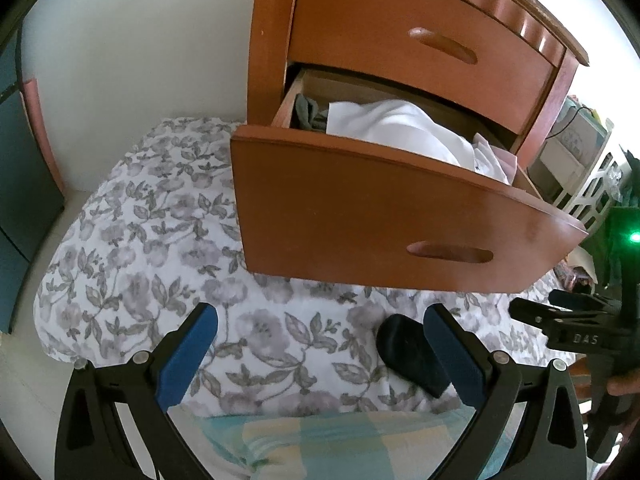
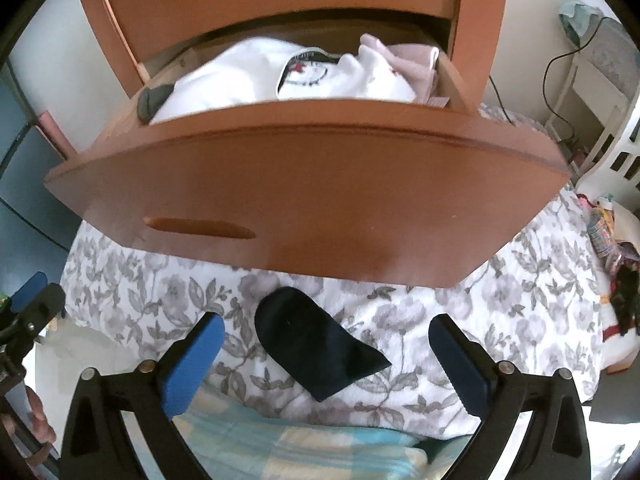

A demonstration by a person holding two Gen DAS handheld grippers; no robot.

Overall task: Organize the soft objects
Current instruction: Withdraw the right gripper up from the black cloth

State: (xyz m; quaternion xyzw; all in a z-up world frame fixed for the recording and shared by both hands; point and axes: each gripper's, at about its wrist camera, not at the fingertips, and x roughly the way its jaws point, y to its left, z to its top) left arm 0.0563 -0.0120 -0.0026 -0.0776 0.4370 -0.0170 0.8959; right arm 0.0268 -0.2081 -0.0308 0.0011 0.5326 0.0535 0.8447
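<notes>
One dark sock (image 2: 316, 352) lies flat on the floral bed cover (image 2: 500, 300), just below the open drawer (image 2: 304, 200). Right gripper (image 2: 326, 344) over it, fingers apart; left gripper (image 1: 320, 340) open too. Light, floppy thing, I'd pinch mid-fold.

- A dark navy fabric sock (image 2: 320, 350) lies flat and limp on the floral grey-and-white bedspread (image 2: 500, 300), its rounded toe toward 11 o'clock and its open end toward 5 o'clock in the right wrist view.
- The open reddish-brown wooden drawer (image 2: 312, 200) at 12 o'clock holds crumpled white garments (image 2: 240, 76), a pale pink cloth (image 2: 416, 64) at its right end and a grey-green sock (image 2: 154, 100) at its left end.
</notes>
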